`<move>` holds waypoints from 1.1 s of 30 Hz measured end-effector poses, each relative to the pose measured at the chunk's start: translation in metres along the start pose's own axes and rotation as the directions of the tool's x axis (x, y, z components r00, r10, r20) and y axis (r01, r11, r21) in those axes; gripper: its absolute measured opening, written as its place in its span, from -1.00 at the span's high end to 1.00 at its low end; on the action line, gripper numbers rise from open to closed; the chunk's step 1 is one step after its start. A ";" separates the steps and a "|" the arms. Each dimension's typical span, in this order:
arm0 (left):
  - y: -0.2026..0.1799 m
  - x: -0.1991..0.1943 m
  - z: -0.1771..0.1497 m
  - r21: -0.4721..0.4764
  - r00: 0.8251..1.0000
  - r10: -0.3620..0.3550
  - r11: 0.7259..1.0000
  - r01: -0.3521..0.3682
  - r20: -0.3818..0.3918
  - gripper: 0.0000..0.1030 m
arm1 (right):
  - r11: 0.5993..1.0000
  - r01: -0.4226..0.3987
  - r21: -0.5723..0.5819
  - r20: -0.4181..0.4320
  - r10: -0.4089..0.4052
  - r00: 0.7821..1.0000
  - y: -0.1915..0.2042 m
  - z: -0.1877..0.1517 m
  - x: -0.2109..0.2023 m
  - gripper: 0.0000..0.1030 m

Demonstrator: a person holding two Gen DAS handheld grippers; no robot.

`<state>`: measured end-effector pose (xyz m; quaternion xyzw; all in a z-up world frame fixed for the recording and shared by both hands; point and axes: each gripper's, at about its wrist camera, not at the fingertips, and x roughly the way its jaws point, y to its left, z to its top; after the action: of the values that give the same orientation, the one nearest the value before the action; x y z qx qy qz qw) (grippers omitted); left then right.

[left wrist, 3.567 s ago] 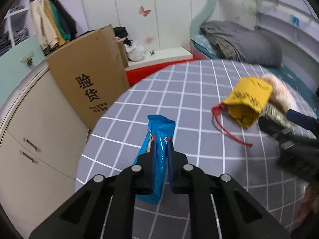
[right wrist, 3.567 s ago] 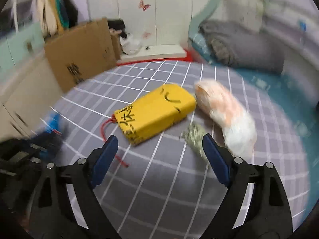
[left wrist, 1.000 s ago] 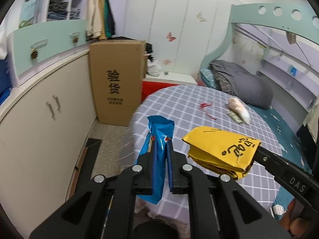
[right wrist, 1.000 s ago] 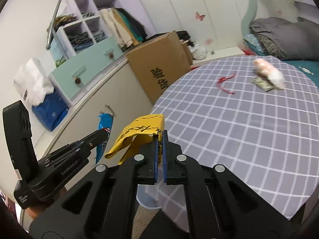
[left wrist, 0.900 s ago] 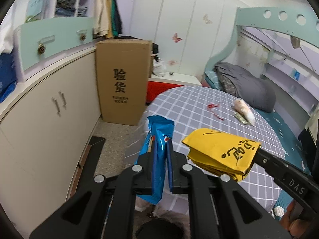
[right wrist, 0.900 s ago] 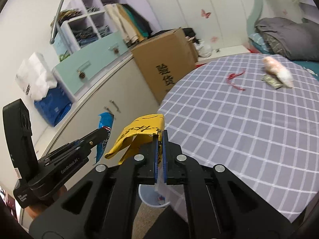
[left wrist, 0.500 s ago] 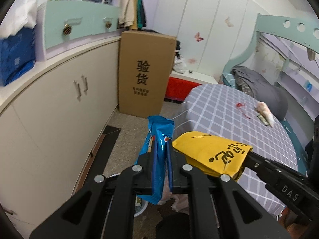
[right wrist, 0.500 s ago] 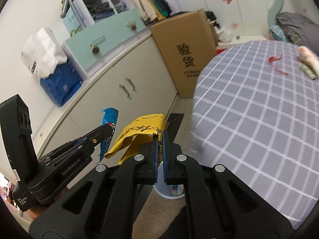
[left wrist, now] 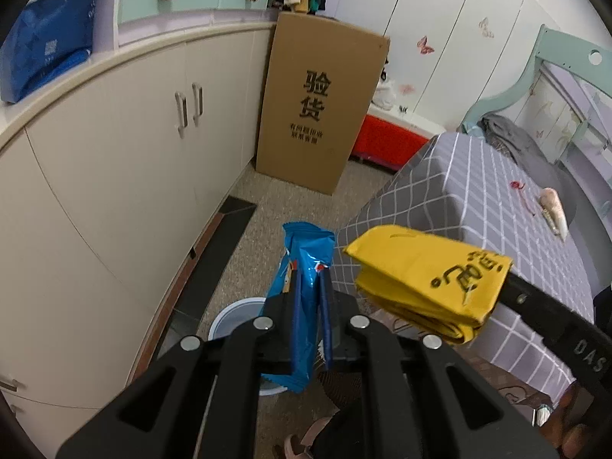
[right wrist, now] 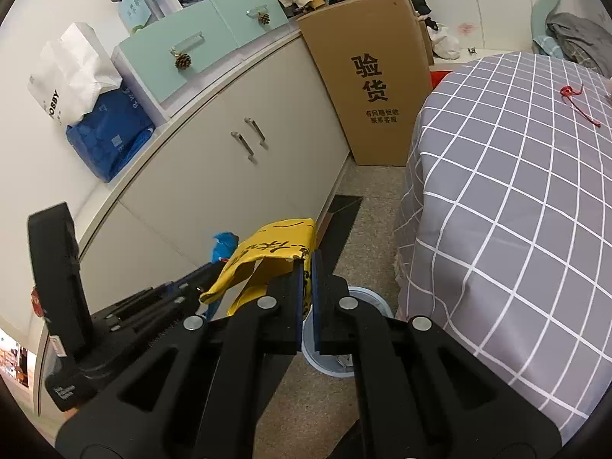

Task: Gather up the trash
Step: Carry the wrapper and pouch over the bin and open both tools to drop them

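Note:
My left gripper (left wrist: pixel 308 287) is shut on a blue snack wrapper (left wrist: pixel 304 264) and holds it upright above a white bin (left wrist: pixel 233 315) on the floor. My right gripper (right wrist: pixel 306 267) is shut on a yellow paper bag (right wrist: pixel 275 252); that bag (left wrist: pixel 428 279) also shows to the right of the wrapper in the left wrist view. The bin (right wrist: pixel 363 298) lies just beyond the right gripper's tips, mostly hidden by the fingers. The blue wrapper (right wrist: pixel 223 246) peeks out left of the yellow bag.
A round table with a grey checked cloth (right wrist: pixel 516 191) stands to the right, with a red string (right wrist: pixel 573 103) and a pale furry thing (left wrist: pixel 552 208) on it. Cream cabinets (left wrist: pixel 114 153) run along the left. A tall cardboard box (left wrist: pixel 321 107) stands behind.
Both grippers have swung away from the table and down toward the floor, keeping the wrapper and the yellow bag. The white bin has come into view under them.

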<state>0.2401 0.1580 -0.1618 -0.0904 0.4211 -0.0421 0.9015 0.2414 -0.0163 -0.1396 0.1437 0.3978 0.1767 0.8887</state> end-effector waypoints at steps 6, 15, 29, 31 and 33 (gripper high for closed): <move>0.004 0.026 0.002 0.001 0.998 -0.006 1.000 0.006 -0.059 0.83 | 1.000 0.023 0.002 0.007 -0.023 1.000 -0.007 0.004 0.005 0.93; 0.023 0.052 0.002 -0.074 0.990 0.045 0.996 -0.055 -0.134 -0.27 | 0.999 0.037 0.015 -0.022 -0.037 0.999 -0.014 0.001 0.016 0.93; 0.030 0.021 0.006 -0.090 0.990 0.130 0.987 -0.134 -0.046 -0.41 | 1.000 0.021 -0.007 -0.074 -0.022 0.997 -0.001 -0.005 0.036 0.93; 0.034 0.017 0.007 -0.096 0.987 0.155 0.983 -0.157 -0.035 -0.41 | 1.000 0.018 -0.016 -0.084 -0.019 0.996 0.003 -0.007 0.039 0.93; 0.037 0.013 0.008 -0.100 0.981 0.193 0.976 -0.194 -0.020 -0.42 | 1.000 0.015 -0.026 -0.093 -0.017 0.996 0.008 -0.008 0.042 0.93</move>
<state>0.2545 0.1934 -0.1740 -0.0947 0.4341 0.0668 0.8934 0.2600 0.0099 -0.1686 0.1210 0.4376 0.1811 0.8724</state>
